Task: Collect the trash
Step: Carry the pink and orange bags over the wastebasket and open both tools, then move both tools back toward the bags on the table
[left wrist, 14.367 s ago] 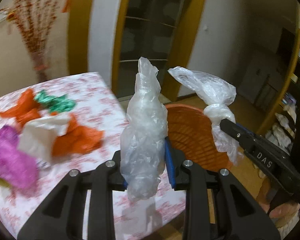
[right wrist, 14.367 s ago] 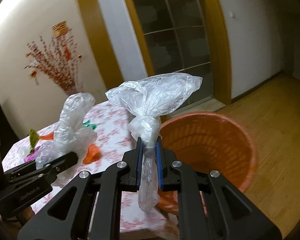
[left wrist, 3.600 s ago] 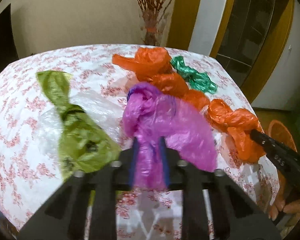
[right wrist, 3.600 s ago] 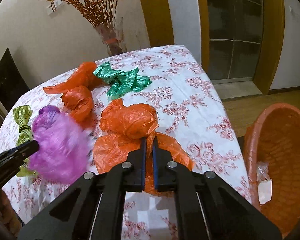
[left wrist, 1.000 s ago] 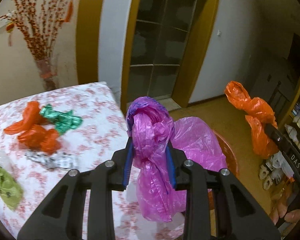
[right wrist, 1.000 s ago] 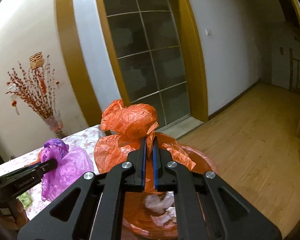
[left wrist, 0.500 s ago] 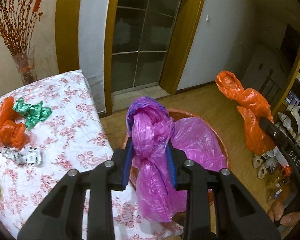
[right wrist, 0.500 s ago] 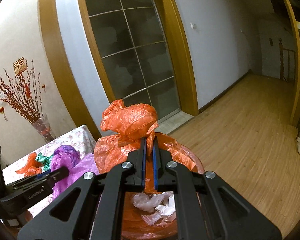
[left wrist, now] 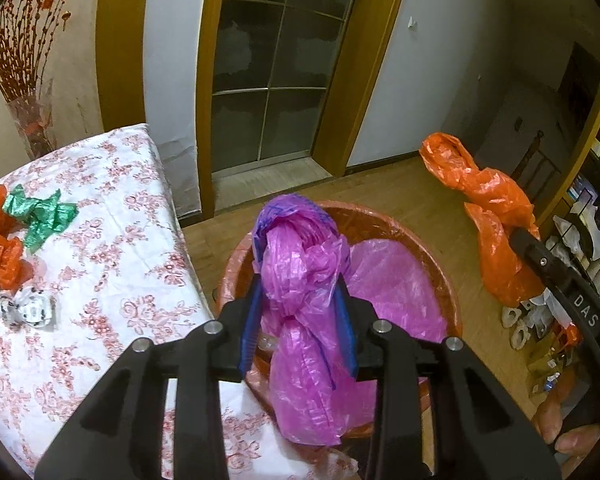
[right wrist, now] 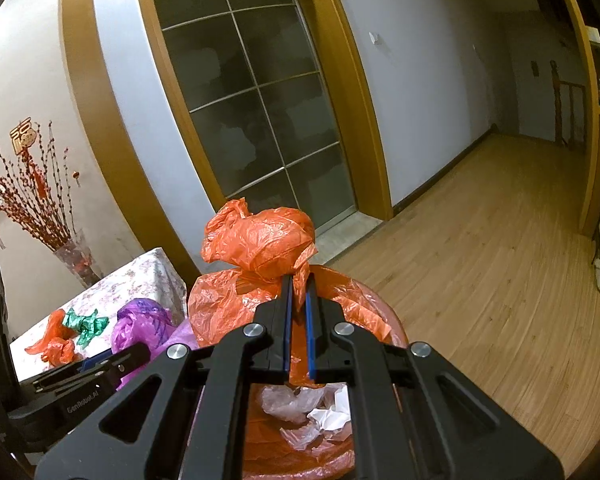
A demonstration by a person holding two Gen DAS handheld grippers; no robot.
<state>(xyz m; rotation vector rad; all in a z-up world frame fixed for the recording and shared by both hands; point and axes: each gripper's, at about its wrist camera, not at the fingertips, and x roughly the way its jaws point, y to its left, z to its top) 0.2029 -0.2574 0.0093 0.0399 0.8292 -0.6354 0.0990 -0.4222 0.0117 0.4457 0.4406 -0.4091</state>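
My left gripper [left wrist: 298, 312] is shut on a knotted purple plastic bag [left wrist: 304, 264] and holds it over the orange basket [left wrist: 440, 276] on the floor. My right gripper [right wrist: 297, 316] is shut on a knotted orange plastic bag [right wrist: 260, 240], also above the basket [right wrist: 398, 334]. Clear bags and white paper [right wrist: 316, 412] lie inside the basket. In the left wrist view the orange bag [left wrist: 492, 216] hangs at the right in the other gripper. In the right wrist view the purple bag [right wrist: 140, 320] shows at the lower left.
A table with a floral cloth [left wrist: 112, 264] stands left of the basket. On it lie a green bag [left wrist: 40, 212], orange bags [left wrist: 0, 248] and a crumpled wrapper [left wrist: 32, 308]. A vase of red branches [left wrist: 28, 120] stands at the back. Shelves [left wrist: 580, 232] stand at the right.
Both grippers have moved with their bags from the table side to above the basket. The basket now sits directly under both bags.
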